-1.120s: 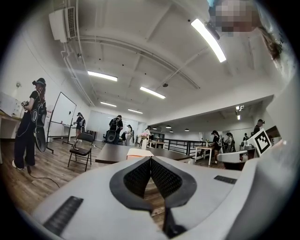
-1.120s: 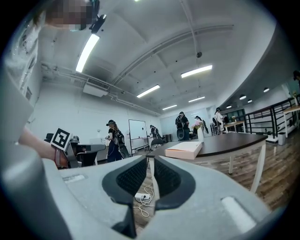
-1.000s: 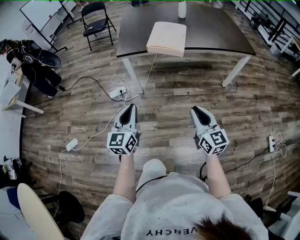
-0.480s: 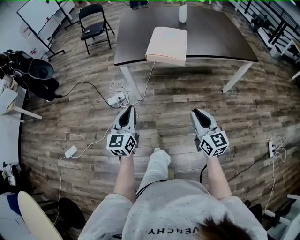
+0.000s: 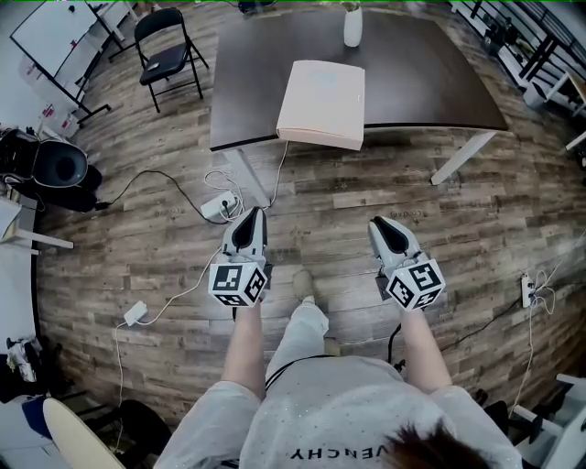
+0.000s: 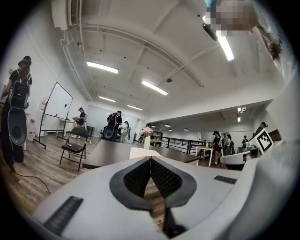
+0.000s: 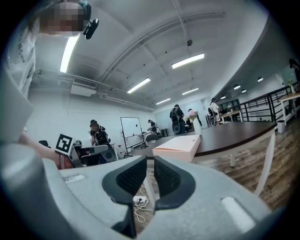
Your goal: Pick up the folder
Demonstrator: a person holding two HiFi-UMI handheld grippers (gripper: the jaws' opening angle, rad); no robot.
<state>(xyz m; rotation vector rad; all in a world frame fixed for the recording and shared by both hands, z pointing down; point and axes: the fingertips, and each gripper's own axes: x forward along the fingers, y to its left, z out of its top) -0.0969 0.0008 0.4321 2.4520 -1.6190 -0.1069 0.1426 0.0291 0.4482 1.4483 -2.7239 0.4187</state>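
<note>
Holding both tools level above the wood floor, I am keeping the left gripper (image 5: 254, 210) closed, its tips meeting with nothing between them. The right gripper (image 5: 376, 223) is sitting all but closed, only a thin empty slit showing. My own jaws are hiding the lower part of the folder (image 6: 140, 152) in the left gripper view. From the head view the pale folder (image 5: 322, 101) is lying shut on the dark table (image 5: 430, 82) well ahead of both tools, its near edge overhanging the table's front edge; whatever is inside is staying out of sight. A white vase (image 5: 352, 27) is standing behind it, its top being cut off by the frame.
</note>
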